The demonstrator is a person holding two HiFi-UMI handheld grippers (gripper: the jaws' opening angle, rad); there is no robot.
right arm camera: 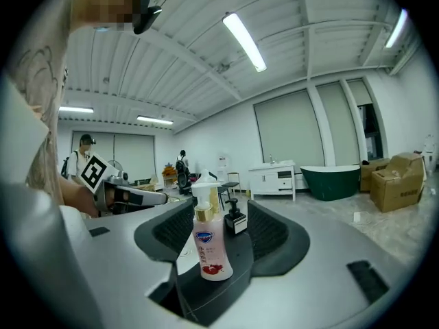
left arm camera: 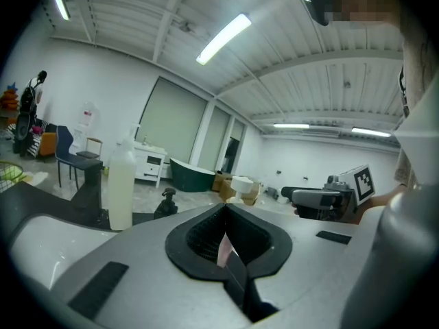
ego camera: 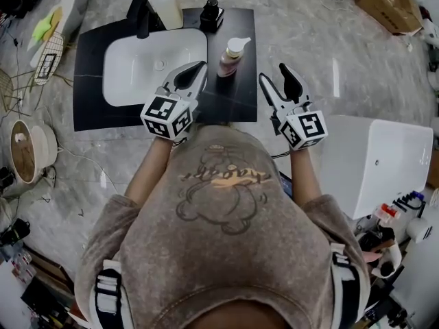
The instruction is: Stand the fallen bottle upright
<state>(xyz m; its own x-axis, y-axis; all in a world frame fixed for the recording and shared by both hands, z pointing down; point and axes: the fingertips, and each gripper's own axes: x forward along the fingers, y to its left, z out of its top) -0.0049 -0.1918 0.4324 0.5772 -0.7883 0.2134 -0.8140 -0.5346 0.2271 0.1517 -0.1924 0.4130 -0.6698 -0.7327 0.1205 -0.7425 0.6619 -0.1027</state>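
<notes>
A pink soap bottle (ego camera: 232,57) with a white pump stands upright on the black counter (ego camera: 236,98), just right of the sink. My left gripper (ego camera: 197,70) hovers to the bottle's left with its jaws together and nothing between them; in the left gripper view (left arm camera: 224,208) only a pink sliver shows past the closed tips. My right gripper (ego camera: 273,74) is to the bottle's right, open and apart from it. In the right gripper view the bottle (right arm camera: 209,242) appears framed in the gap of the right gripper (right arm camera: 219,208), untouched by the pads.
A white sink basin (ego camera: 154,64) with a black faucet (ego camera: 144,16) fills the counter's left. A black pump dispenser (ego camera: 211,14) and a tall white bottle (ego camera: 167,2) stand at the back. A white cabinet (ego camera: 384,163) sits to the right, a round basket (ego camera: 24,149) on the floor left.
</notes>
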